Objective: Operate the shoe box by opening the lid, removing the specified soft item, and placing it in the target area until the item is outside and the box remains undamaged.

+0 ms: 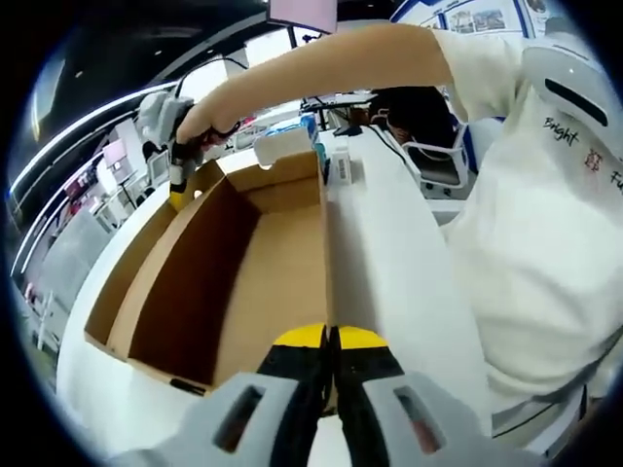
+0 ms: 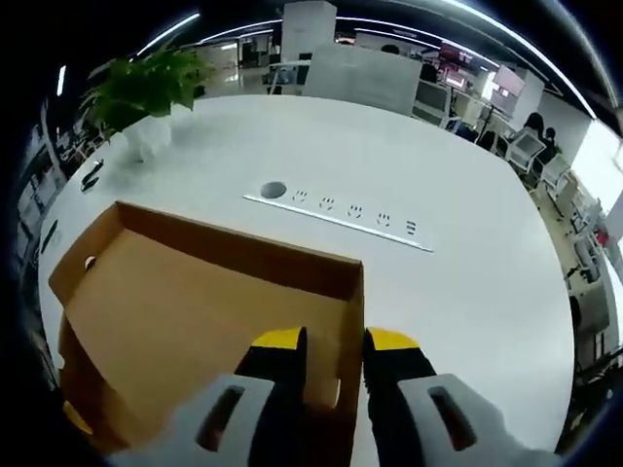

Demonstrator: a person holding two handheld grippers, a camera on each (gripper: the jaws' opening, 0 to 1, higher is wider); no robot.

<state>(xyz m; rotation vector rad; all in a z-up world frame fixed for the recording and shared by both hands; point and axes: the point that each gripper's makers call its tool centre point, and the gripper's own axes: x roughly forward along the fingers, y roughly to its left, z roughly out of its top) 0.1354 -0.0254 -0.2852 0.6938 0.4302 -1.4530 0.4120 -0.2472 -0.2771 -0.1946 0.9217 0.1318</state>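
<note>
Two grippers (image 1: 329,342) (image 2: 331,341) pinch opposite walls of an open box (image 1: 282,243).
Thin cardboard, light, easily creased; hold edges gently; soft item unseen.

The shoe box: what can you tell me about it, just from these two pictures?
The shoe box is plain brown cardboard inside with a white outside, lying open on the white table; the interior that shows looks bare. A small round hole pierces one wall. The left gripper pinches its near wall, fingers closed on the edge. The right gripper straddles another wall's corner.
</note>
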